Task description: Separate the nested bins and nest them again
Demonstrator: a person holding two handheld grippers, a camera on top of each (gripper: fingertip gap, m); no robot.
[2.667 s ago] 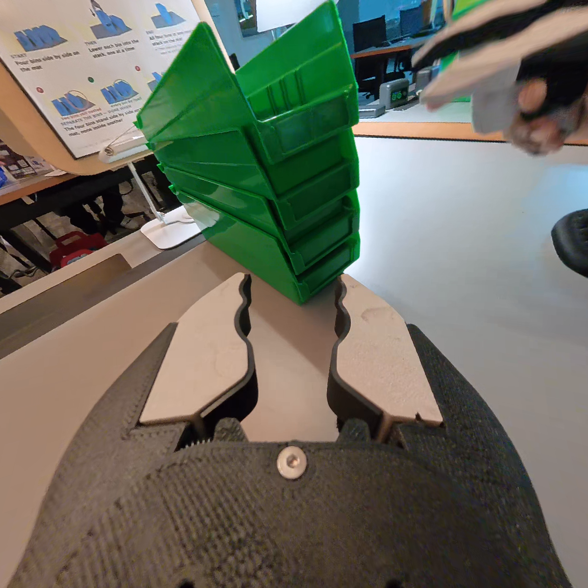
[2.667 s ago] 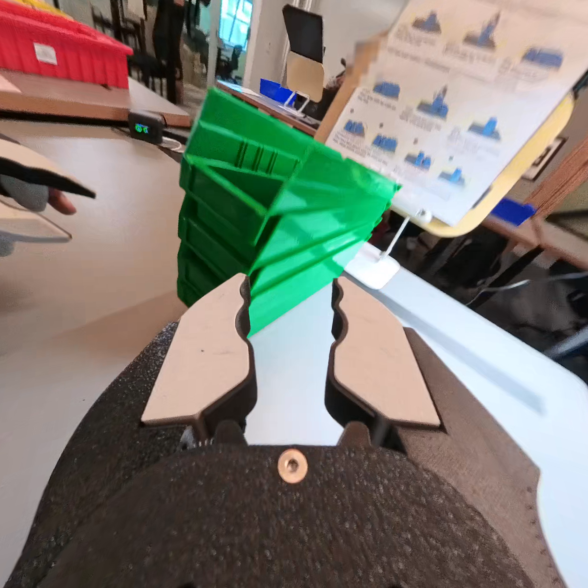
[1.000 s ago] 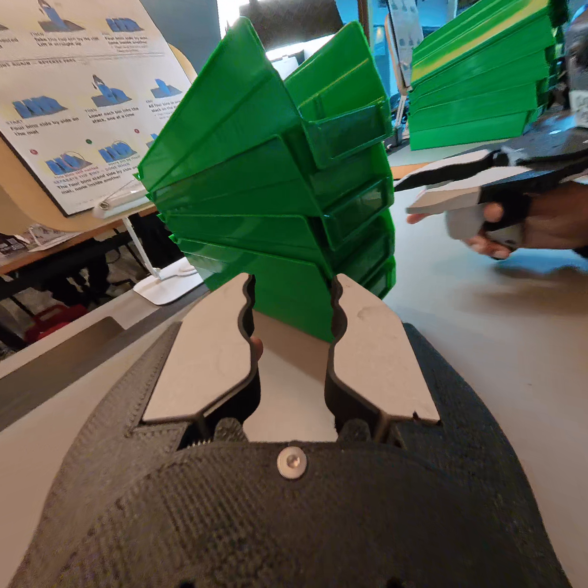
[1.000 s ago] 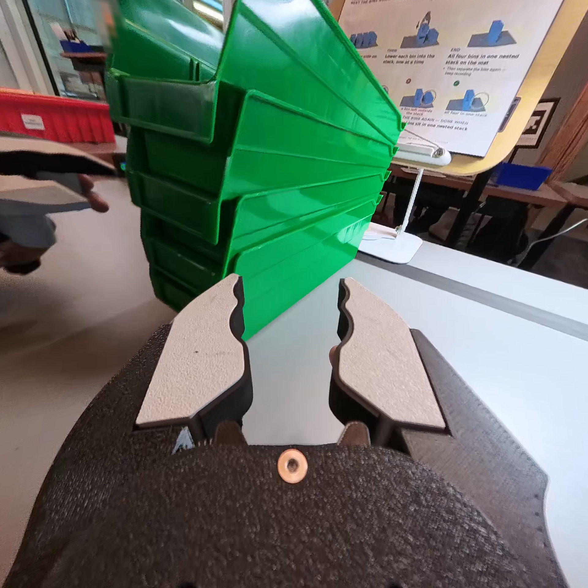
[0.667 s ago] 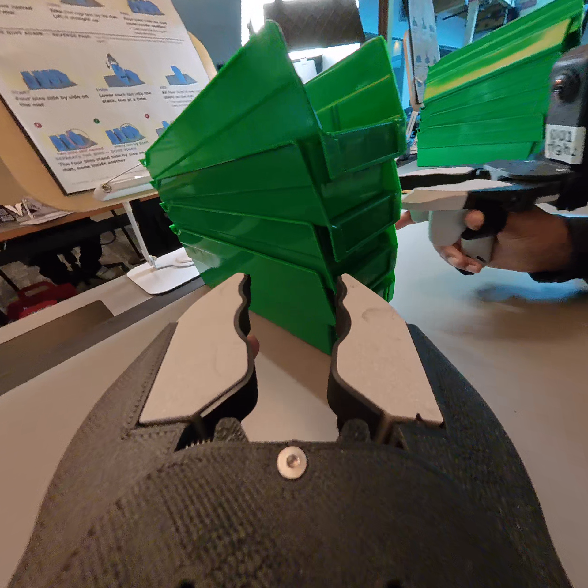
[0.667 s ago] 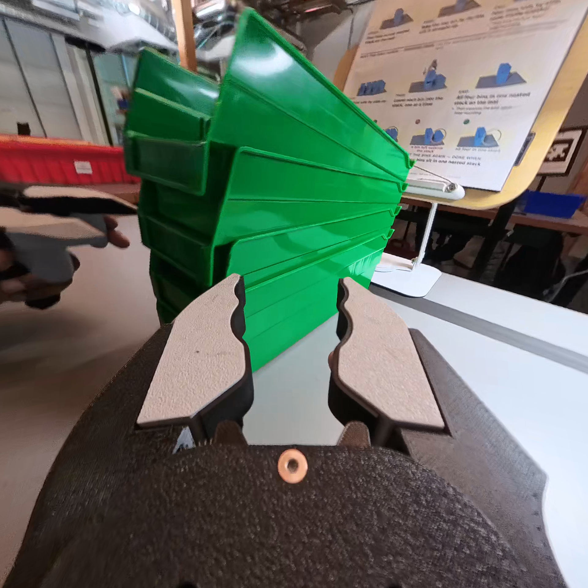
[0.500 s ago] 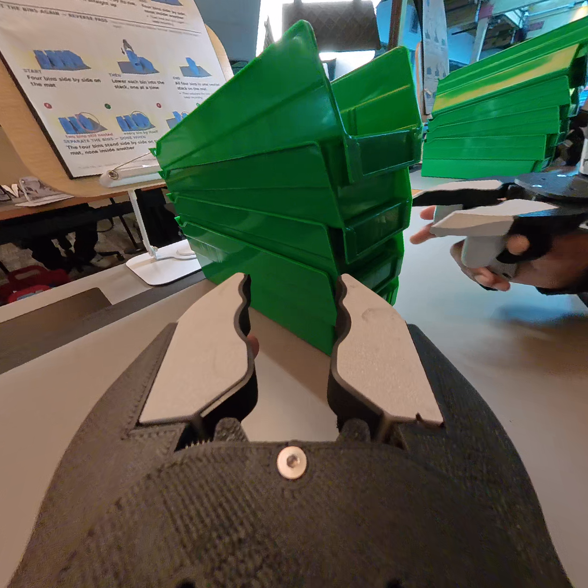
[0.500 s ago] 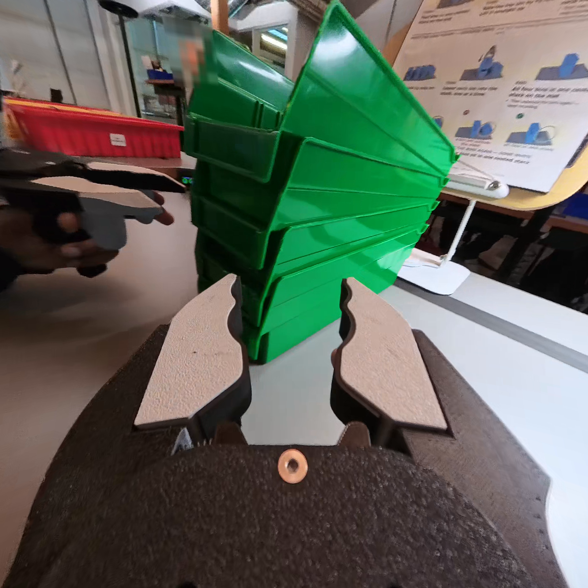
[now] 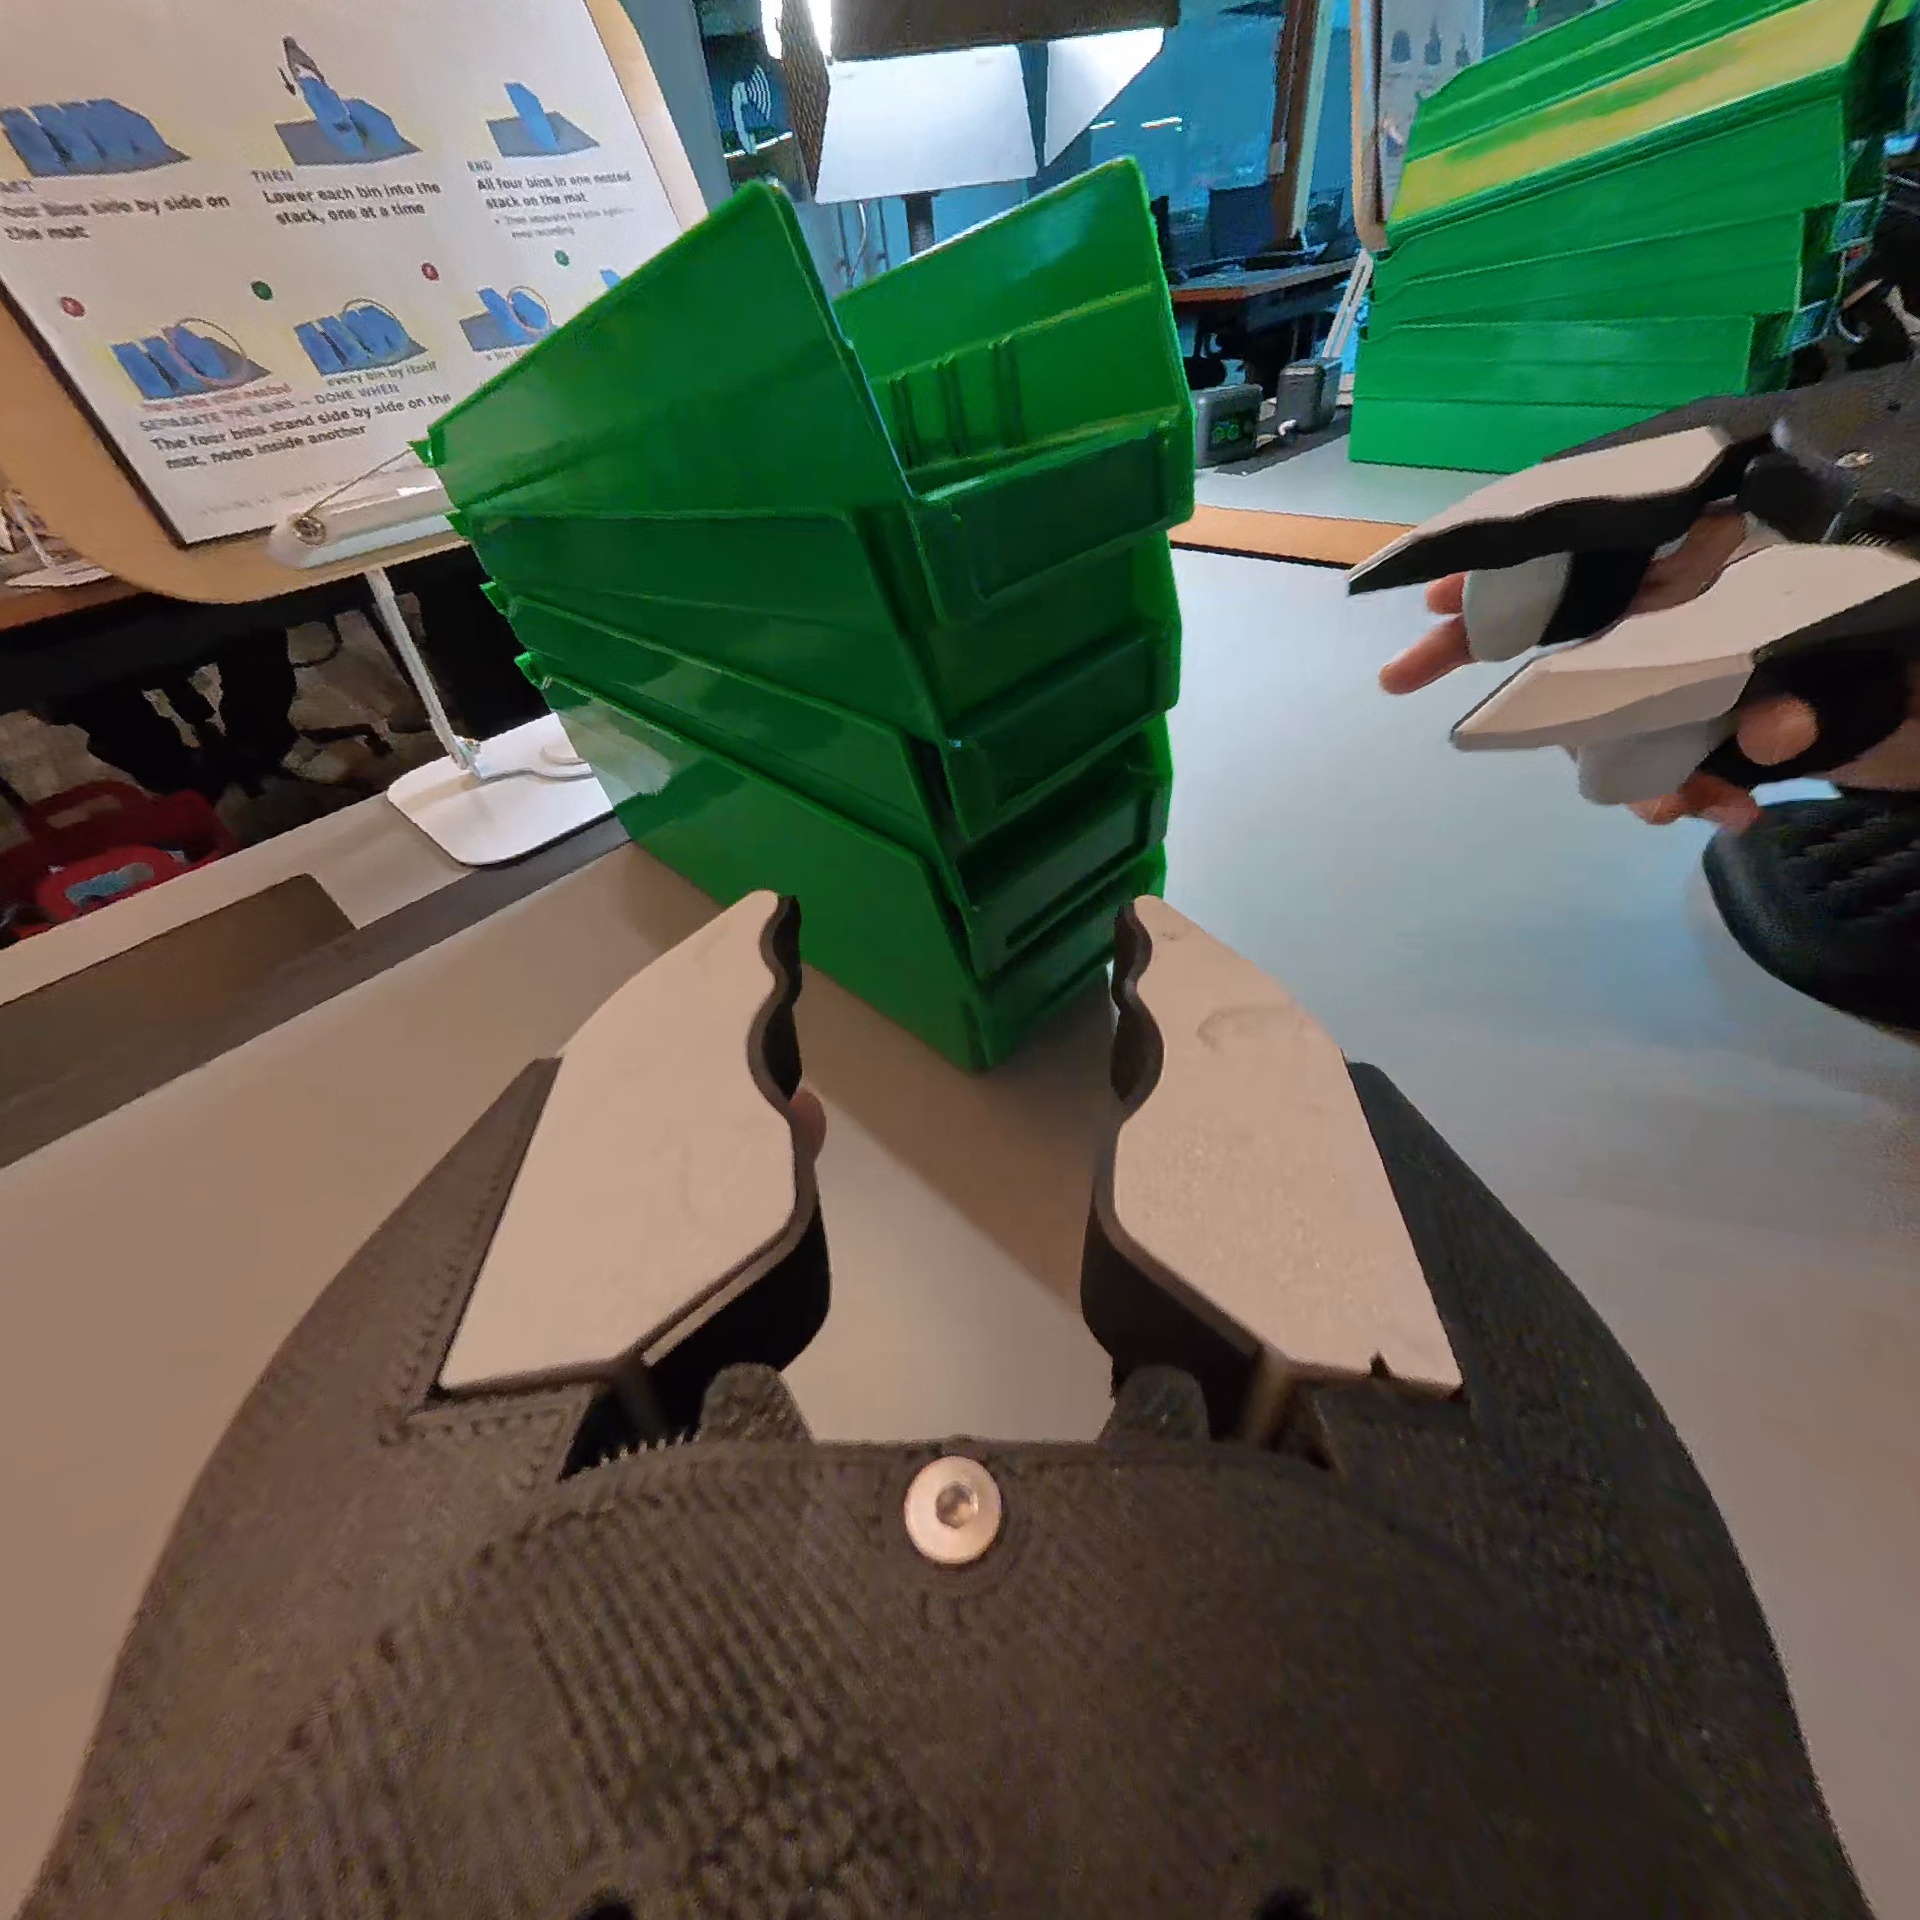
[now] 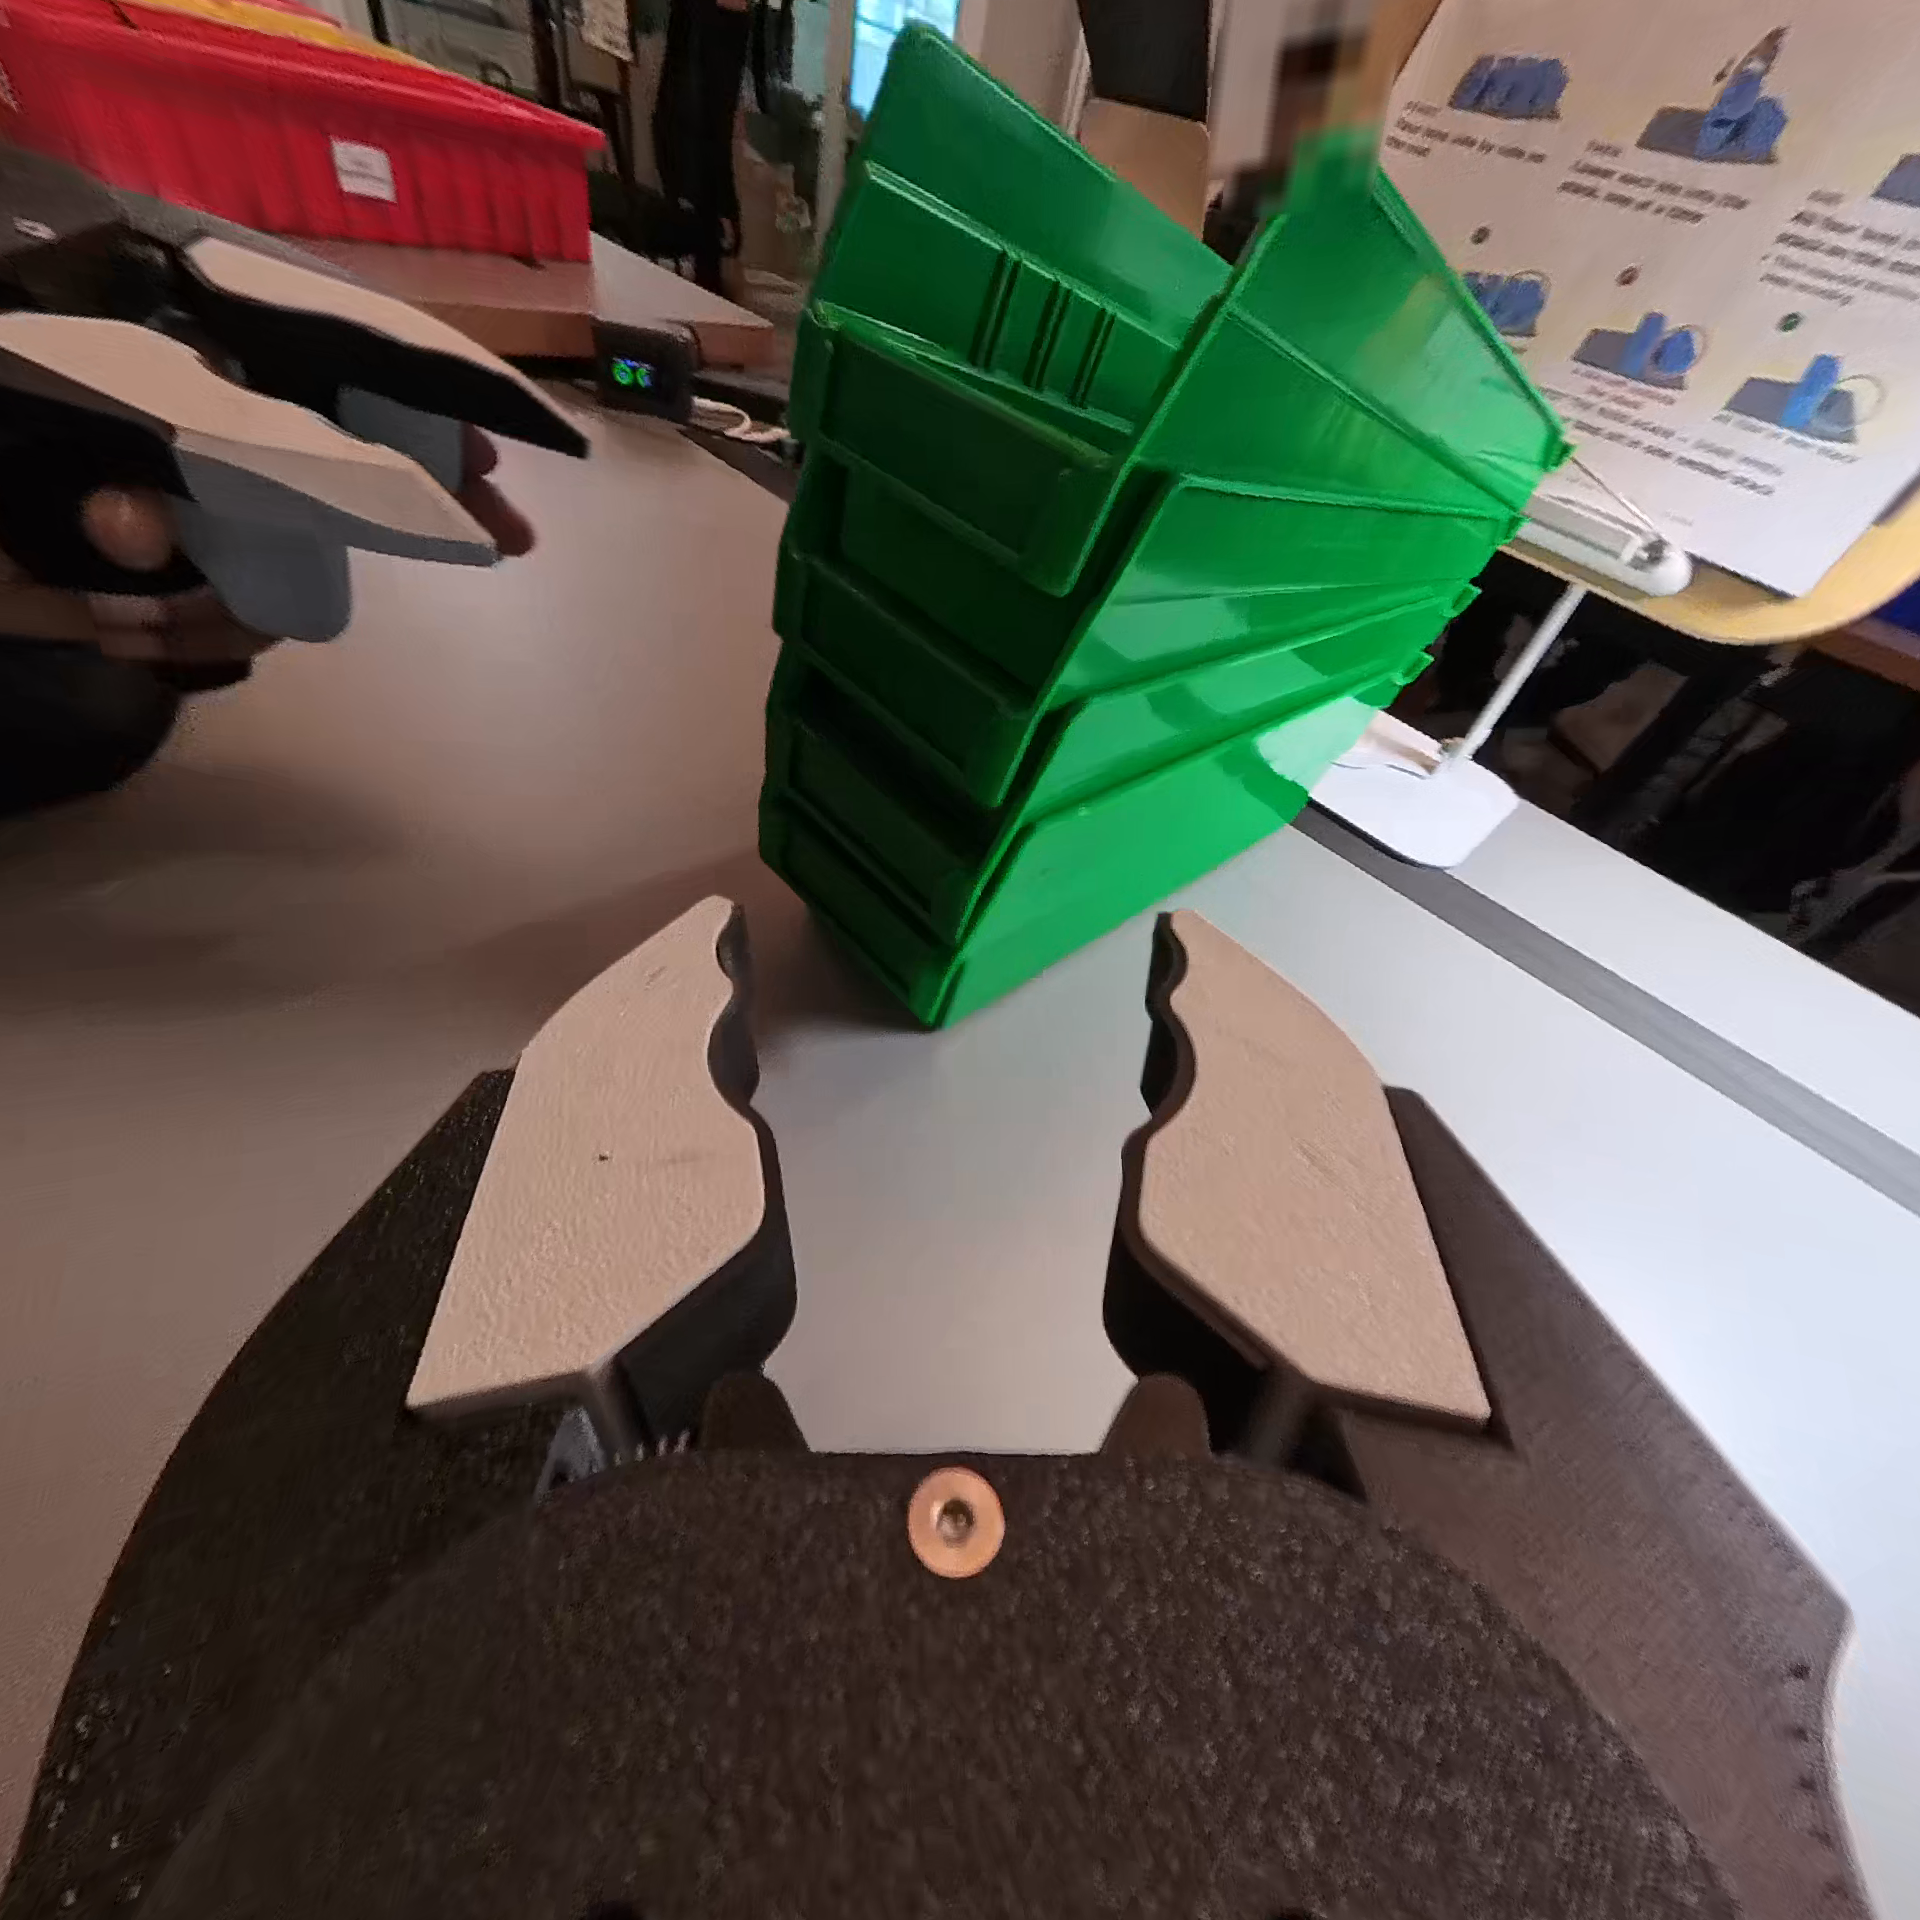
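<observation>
Stack of four glossy green plastic nested bins (image 9: 831, 644) on pale grey tabletop (image 9: 1455, 1039), near its middle. Bins fanned: open fronts stepped one above another, rear ends splayed upward, top bin tilted most. Ribbed slots on top bin's inner front wall. Left hand-held gripper (image 9: 954, 925) just short of stack's bottom corner, fingers spread, nothing between. Right hand-held gripper (image 10: 945, 925) near opposite corner, fingers likewise spread, empty. Illustrated instruction board on white stand (image 9: 312, 260) behind stack.
</observation>
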